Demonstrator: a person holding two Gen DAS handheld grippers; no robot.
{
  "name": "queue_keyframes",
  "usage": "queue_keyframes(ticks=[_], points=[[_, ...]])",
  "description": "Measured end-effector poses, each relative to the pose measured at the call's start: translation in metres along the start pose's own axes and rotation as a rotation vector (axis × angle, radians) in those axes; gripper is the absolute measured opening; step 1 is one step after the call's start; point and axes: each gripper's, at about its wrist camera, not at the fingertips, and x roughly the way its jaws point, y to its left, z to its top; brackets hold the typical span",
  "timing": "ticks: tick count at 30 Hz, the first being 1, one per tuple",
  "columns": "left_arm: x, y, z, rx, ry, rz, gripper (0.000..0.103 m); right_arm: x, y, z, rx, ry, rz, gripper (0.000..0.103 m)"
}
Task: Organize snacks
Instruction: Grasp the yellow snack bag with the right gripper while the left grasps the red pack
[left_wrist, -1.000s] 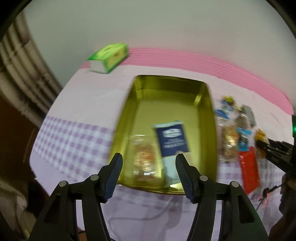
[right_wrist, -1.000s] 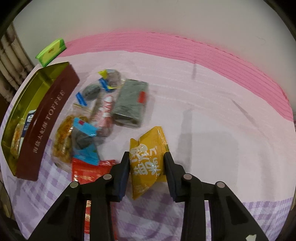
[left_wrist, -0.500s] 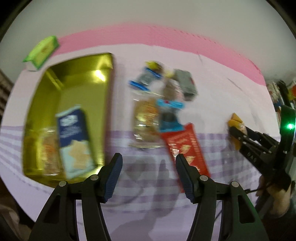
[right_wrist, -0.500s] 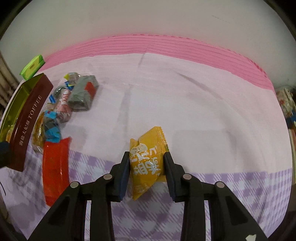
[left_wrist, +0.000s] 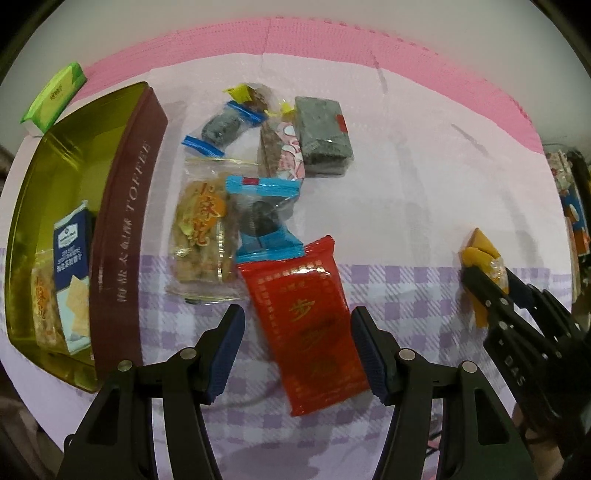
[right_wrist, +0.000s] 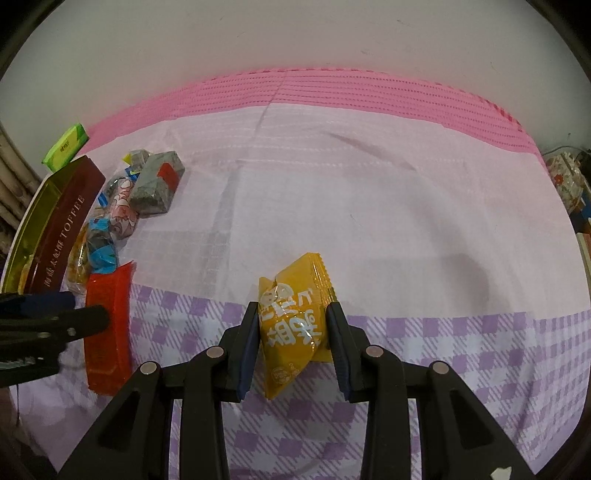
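My left gripper (left_wrist: 297, 350) is open, its fingers on either side of a red snack packet (left_wrist: 306, 321) lying on the cloth. My right gripper (right_wrist: 291, 339) is shut on a yellow snack packet (right_wrist: 293, 321), held just above the table; it also shows in the left wrist view (left_wrist: 480, 258). A gold toffee tin (left_wrist: 122, 206) stands at the left and holds a blue cracker pack (left_wrist: 72, 251) and a clear cookie bag (left_wrist: 44, 302). A pile of snacks sits beside it: a cookie bag (left_wrist: 201, 229), a blue-ended packet (left_wrist: 264, 218), a grey packet (left_wrist: 323, 134).
A green box (left_wrist: 55, 96) lies at the back left by the wall. The tablecloth (right_wrist: 369, 206) is pink at the back and purple-checked at the front. Cluttered items (left_wrist: 569, 199) stand off the table's right edge.
My left gripper swung right from over the tin to the red packet and stays open. My right gripper carried the yellow packet rightward, away from the pile.
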Motion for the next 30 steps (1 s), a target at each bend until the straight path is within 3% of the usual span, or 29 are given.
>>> queue_keyframes(ticks=[9,17,22,30], points=[[0.021,-0.024,0.003,0.057,-0.008,0.061,0.061,0.001,-0.004,-0.001,0.008,-0.004,0.019,0.034],[0.026,-0.026,-0.011,0.116,-0.024,0.052,0.059,0.001,-0.005,-0.001,0.011,-0.003,0.024,0.034],[0.027,-0.027,-0.015,0.139,-0.034,0.041,0.048,0.001,-0.004,0.000,0.005,-0.003,0.019,0.034],[0.020,-0.024,-0.032,0.158,-0.028,0.041,0.046,0.002,-0.003,-0.001,0.000,-0.004,0.013,0.034]])
